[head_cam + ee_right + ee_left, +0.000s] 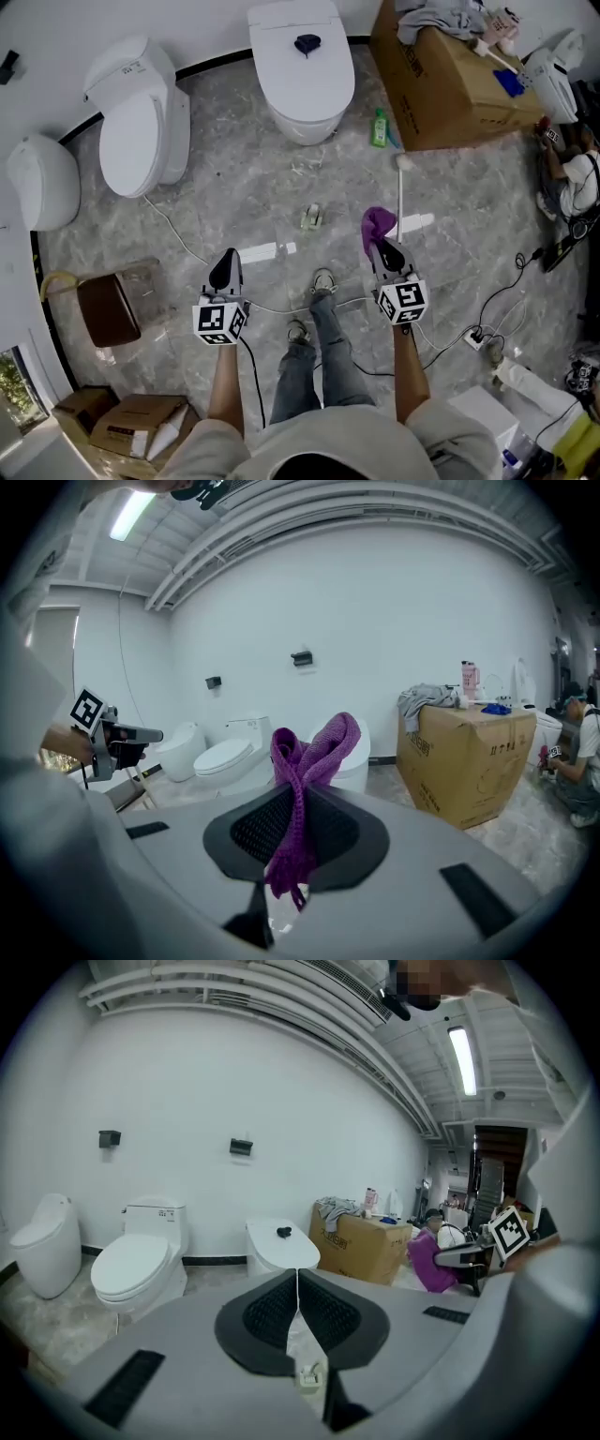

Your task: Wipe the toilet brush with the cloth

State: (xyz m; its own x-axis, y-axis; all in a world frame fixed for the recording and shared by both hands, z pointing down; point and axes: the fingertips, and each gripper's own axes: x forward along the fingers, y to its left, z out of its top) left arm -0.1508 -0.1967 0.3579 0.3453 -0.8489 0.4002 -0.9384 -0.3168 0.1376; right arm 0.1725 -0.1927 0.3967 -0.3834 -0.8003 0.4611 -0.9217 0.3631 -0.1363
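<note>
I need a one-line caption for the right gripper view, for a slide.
Right gripper shut on the purple cloth, facing a row of toilets and a cardboard box.

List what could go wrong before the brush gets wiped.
1. The toilet brush lies loose on the floor and the left gripper is shut on nothing; wiped unheld, it may slide away.
2. The right gripper pinches only a thin bunch of the purple cloth; rubbing might tug it free.
3. Floor cables by the feet could snag.
</note>
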